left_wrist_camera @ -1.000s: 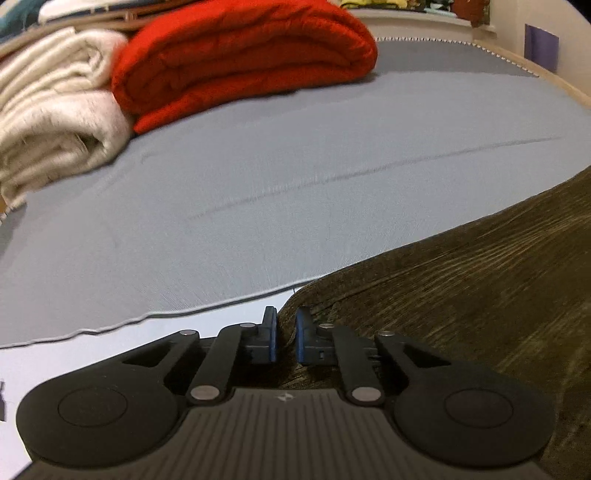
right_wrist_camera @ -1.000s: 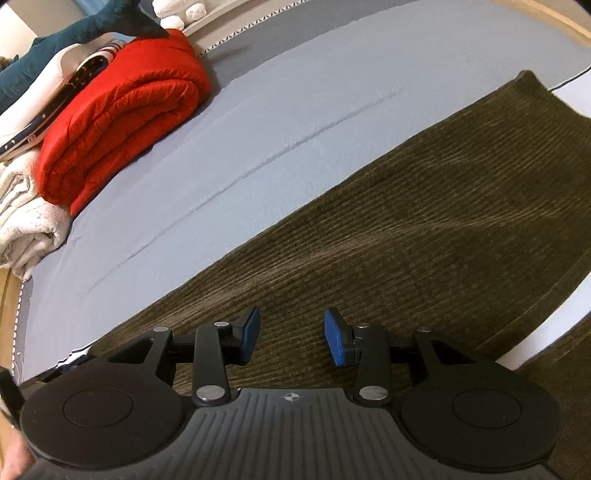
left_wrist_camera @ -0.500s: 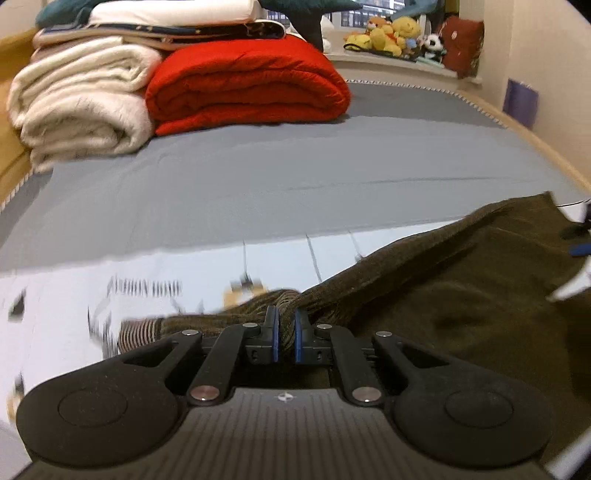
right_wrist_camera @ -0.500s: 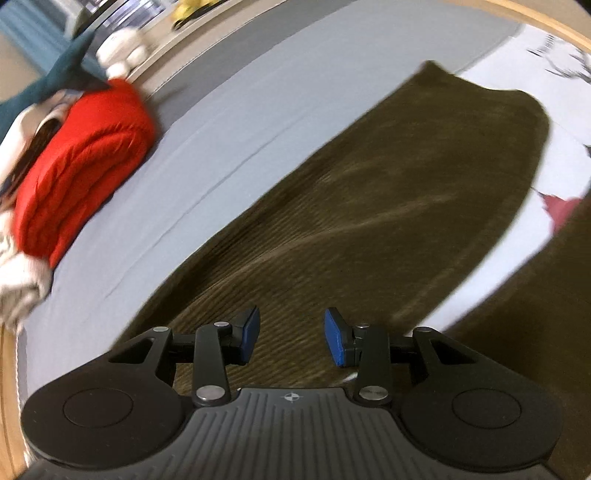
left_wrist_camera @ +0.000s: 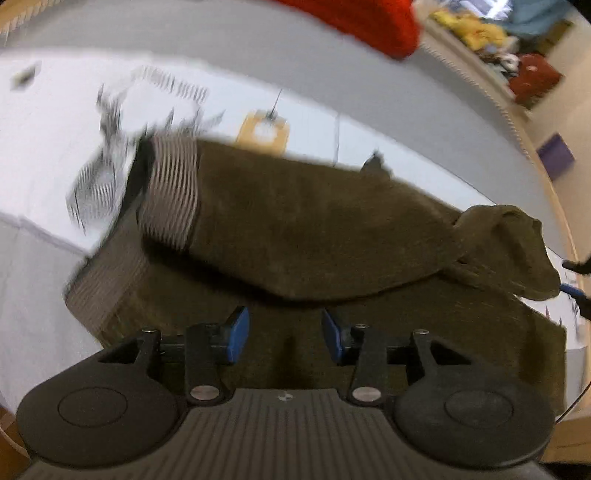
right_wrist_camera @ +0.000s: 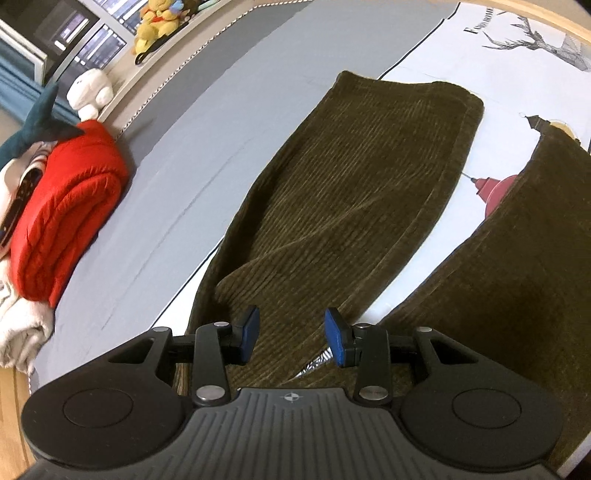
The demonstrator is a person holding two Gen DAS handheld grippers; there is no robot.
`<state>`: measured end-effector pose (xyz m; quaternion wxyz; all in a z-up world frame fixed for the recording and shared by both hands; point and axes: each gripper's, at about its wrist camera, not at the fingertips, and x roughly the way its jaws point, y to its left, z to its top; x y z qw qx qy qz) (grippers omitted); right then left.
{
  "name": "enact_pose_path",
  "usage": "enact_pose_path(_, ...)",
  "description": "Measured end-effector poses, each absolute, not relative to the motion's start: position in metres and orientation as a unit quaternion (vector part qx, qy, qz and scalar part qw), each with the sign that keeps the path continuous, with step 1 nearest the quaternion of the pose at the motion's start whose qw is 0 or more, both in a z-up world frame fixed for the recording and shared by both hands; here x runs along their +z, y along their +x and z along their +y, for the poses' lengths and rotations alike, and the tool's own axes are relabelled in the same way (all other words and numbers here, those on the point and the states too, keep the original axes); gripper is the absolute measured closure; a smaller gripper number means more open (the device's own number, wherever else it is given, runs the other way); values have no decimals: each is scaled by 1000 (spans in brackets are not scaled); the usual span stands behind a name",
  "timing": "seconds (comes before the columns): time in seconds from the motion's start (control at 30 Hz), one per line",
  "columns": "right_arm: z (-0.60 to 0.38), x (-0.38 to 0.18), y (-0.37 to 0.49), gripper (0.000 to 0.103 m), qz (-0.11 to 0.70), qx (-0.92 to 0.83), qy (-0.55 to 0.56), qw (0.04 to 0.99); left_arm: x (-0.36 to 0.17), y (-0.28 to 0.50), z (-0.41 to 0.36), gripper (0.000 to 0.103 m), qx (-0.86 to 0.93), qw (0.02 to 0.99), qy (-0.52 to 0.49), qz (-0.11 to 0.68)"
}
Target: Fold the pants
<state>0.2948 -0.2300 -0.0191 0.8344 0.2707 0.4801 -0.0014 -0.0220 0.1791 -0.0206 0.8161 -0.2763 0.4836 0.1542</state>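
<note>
**Both hand-held grippers wide open over brown cord pants on bed**

Left hand-held gripper [left_wrist_camera: 284, 334]: jaws spread wide, nothing betw. the blue pads [left_wrist_camera: 238, 330]. Pants [left_wrist_camera: 314, 229] lie just ahead of it, dark brown corduroy, partly folded – upper layer lies across lower layer, w/ a striped lining [left_wrist_camera: 171, 192] showing at the end ahead-left. Ahead-right the fabric bunches into a lump [left_wrist_camera: 513, 243]. View is motion-blurred, so fine detail unclear. Under the pants: white printed sheet [left_wrist_camera: 55, 122] to the left & ahead, grey sheet [left_wrist_camera: 258, 48] beyond that. Red blanket [left_wrist_camera: 369, 22] far ahead at top edge.

Right hand-held gripper [right_wrist_camera: 291, 338]: jaws also wide apart, holding nothing; pads [right_wrist_camera: 249, 332] hover above the cloth, contact can't be told. Pants [right_wrist_camera: 351, 184] run forward from it, one leg stretching ahead to its hem, a ridge of fabric folded up just ahead-left of the pads. Second leg [right_wrist_camera: 517, 277] lies to the right, a strip of white printed sheet [right_wrist_camera: 498, 122] betw. the two. A bit of striped lining [right_wrist_camera: 314, 365] shows right under the gripper. Grey sheet [right_wrist_camera: 203, 147] to the left; rolled red blanket [right_wrist_camera: 66, 210] far left, cream blanket [right_wrist_camera: 18, 325] beside it, near the lower-left edge. Stuffed toys [right_wrist_camera: 155, 26] sit on a ledge far ahead-left.
</note>
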Motion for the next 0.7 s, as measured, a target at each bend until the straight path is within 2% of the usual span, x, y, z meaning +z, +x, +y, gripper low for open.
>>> enact_pose_path(0.2, -235, -22, 304, 62, 484, -12, 289, 826, -37, -10, 203, 54, 194, 780, -359, 474)
enact_pose_path(0.47, -232, -33, 331, 58, 478, -36, 340, 809, -44, 16, 210, 48, 236, 760, -390, 463)
enact_pose_path(0.6, -218, -48, 349, 58, 481, -30, 369, 795, -47, 14, 216, 50, 291, 749, -392, 448)
enact_pose_path(0.7, -202, -54, 362, 58, 471, -16, 376, 798, -45, 7, 225, 62, 315, 741, -410, 428)
